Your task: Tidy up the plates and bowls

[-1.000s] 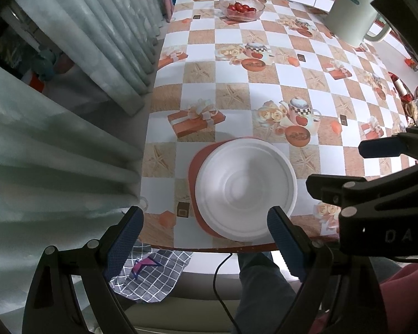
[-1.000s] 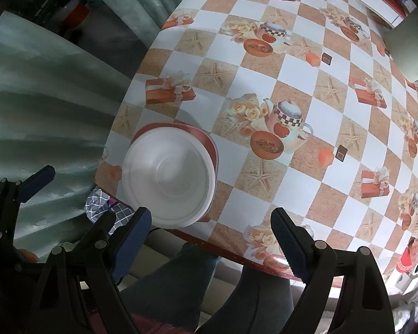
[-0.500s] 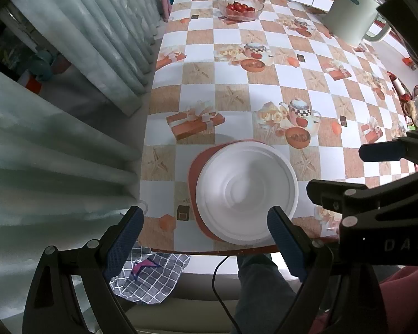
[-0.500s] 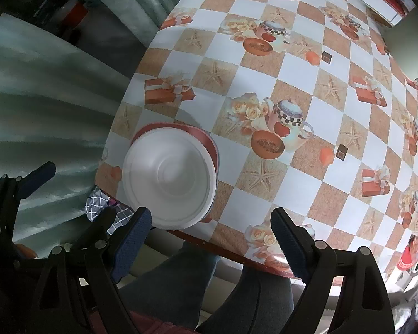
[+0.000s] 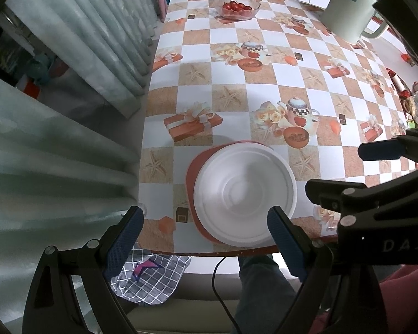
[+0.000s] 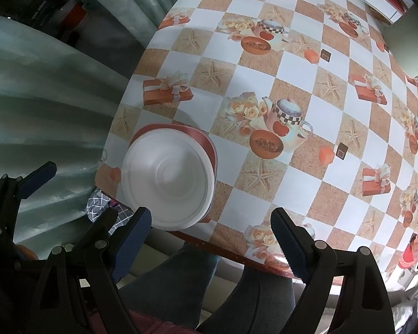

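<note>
I see one smooth white round bowl (image 5: 243, 194) sitting on one red plate (image 5: 191, 178), stacked near the table's (image 5: 197, 128) front edge, close to its left corner. The glossy tablecloth is checkered white and tan with printed starfish and teapots. My left gripper (image 5: 204, 236) hovers above with jaws spread wide, holding nothing; my right gripper (image 6: 211, 239) is likewise spread and empty. Far back stand one glass bowl of tomatoes (image 5: 237, 7) and one pale jug (image 5: 348, 18). Most of the tabletop between is bare.
</note>
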